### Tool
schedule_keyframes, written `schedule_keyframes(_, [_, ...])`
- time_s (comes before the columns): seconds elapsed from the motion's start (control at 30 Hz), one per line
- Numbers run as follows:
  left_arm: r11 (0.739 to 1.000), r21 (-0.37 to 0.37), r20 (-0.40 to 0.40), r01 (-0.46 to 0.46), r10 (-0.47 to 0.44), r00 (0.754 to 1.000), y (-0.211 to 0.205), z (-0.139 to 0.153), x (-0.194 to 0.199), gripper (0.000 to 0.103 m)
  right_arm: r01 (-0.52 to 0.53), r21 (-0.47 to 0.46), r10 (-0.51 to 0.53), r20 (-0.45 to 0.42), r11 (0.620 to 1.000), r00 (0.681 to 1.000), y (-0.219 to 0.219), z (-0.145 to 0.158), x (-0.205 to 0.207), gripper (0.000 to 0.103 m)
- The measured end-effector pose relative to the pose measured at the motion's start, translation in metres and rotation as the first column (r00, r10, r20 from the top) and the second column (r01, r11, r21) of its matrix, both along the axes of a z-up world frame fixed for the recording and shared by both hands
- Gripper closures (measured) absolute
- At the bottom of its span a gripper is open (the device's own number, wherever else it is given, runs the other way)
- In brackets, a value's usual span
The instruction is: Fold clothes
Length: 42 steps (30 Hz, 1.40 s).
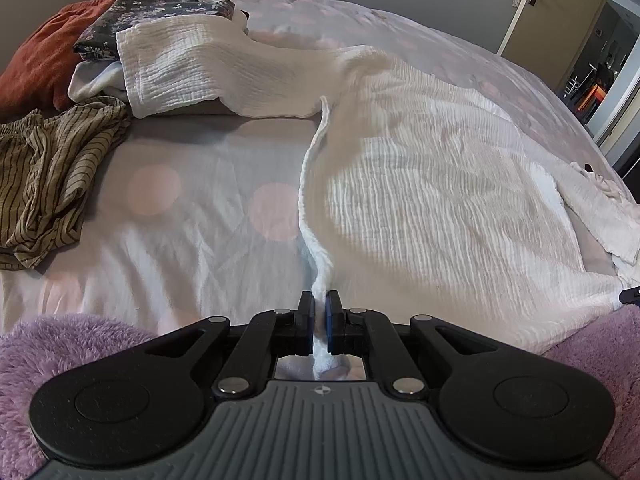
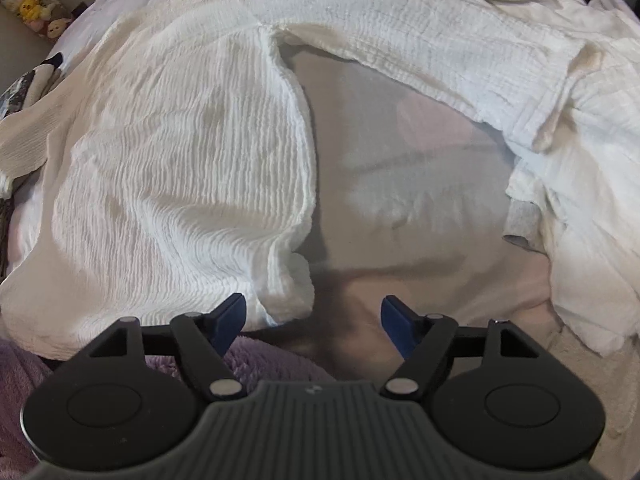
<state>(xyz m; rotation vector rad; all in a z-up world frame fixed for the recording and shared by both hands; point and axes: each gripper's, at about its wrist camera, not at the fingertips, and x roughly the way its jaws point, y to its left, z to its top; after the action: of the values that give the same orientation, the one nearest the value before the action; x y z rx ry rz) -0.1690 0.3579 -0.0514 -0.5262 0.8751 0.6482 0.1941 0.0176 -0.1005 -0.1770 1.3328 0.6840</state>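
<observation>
White crinkled cotton covers most of both views: a long-sleeved white garment [image 1: 420, 184] lies spread on a bed sheet [image 1: 192, 208] that is pale grey with faint pink dots. In the left wrist view, the left gripper [image 1: 320, 306] has its two blue-padded jaws pressed together on the near corner of the garment's hem, and a narrow twist of fabric rises from between them and runs away up the garment's left edge. One sleeve [image 1: 176, 68] stretches to the left, its cuff lying over a pile of folded clothes, including a dark floral piece [image 1: 160, 12]. A crumpled olive striped garment [image 1: 56, 168] lies near the left edge, apart from the white one. Fluffy purple fabric [image 1: 60, 344] shows beside the gripper's body. In the right wrist view, the right gripper [image 2: 312, 320] points down at the bed with its jaws spread wide and nothing between them; the garment's other lower corner lies just beside its left finger [image 2: 230, 316]. The other sleeve [image 2: 420, 44] arcs across the top toward more white fabric heaped on the right.
</observation>
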Motion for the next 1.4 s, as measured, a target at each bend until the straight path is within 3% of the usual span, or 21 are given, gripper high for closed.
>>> schedule_keyframes(0.17, [1.000, -0.002, -0.011, -0.006, 0.006, 1.000, 0.000, 0.000, 0.001, 0.099, -0.144, 0.034, 0.144, 0.003, 0.989, 0.990, 0.009, -0.016, 0.000, 0.029])
schedule_keyframes(0.23, [1.000, -0.007, -0.004, -0.004, 0.004, 1.000, 0.000, 0.001, 0.003, 0.099, -0.198, 0.059, 0.198, 0.002, 0.978, 0.980, 0.013, -0.017, -0.002, 0.041])
schedule_keyframes(0.3, [1.000, -0.007, 0.012, 0.001, 0.000, 1.000, 0.000, 0.004, 0.004, 0.099, -0.230, 0.082, 0.230, 0.010, 0.970, 0.973, 0.016, -0.010, -0.006, 0.073])
schedule_keyframes(0.37, [1.000, 0.001, 0.036, 0.013, -0.013, 0.999, -0.001, 0.011, 0.006, 0.099, -0.250, 0.098, 0.249, 0.025, 0.963, 0.968, 0.018, 0.001, -0.011, 0.085])
schedule_keyframes(0.43, [1.000, 0.007, 0.078, 0.025, -0.026, 0.997, -0.001, 0.022, 0.006, 0.099, -0.265, 0.120, 0.262, 0.041, 0.957, 0.964, 0.020, 0.014, -0.015, 0.087])
schedule_keyframes(0.57, [0.999, 0.000, 0.180, 0.042, -0.041, 0.983, 0.004, 0.055, 0.002, 0.099, -0.202, 0.283, 0.192, 0.063, 0.938, 0.979, 0.010, 0.068, -0.017, 0.090])
schedule_keyframes(0.67, [0.998, -0.003, 0.238, 0.057, -0.055, 0.970, 0.010, 0.081, -0.003, 0.099, -0.141, 0.342, 0.122, 0.075, 0.929, 0.990, 0.001, 0.107, -0.018, 0.091])
schedule_keyframes(0.83, [0.997, -0.026, 0.254, 0.073, -0.064, 0.965, 0.022, 0.108, -0.019, 0.099, -0.009, 0.410, 0.003, 0.016, 0.912, 1.000, -0.019, 0.149, -0.014, 0.092])
schedule_keyframes(0.93, [0.997, -0.024, 0.233, 0.080, -0.072, 0.970, 0.024, 0.112, -0.030, 0.099, -0.008, 0.434, 0.020, -0.025, 0.901, 0.999, -0.024, 0.158, -0.022, 0.092])
schedule_keyframes(1.07, [0.996, -0.032, 0.161, 0.080, -0.073, 0.984, 0.032, 0.095, -0.031, 0.099, -0.008, 0.380, 0.031, -0.053, 0.925, 0.998, -0.021, 0.140, -0.031, 0.092])
schedule_keyframes(1.23, [0.998, -0.036, 0.042, 0.051, -0.049, 0.998, 0.046, 0.059, -0.012, 0.099, 0.068, 0.267, -0.043, -0.098, 0.961, 0.994, -0.003, 0.083, -0.017, 0.092])
schedule_keyframes(1.4, [0.997, -0.061, 0.002, 0.048, -0.048, 0.999, 0.051, 0.044, -0.007, 0.100, 0.111, 0.202, -0.083, -0.143, 0.973, 0.986, 0.010, 0.036, -0.005, 0.084])
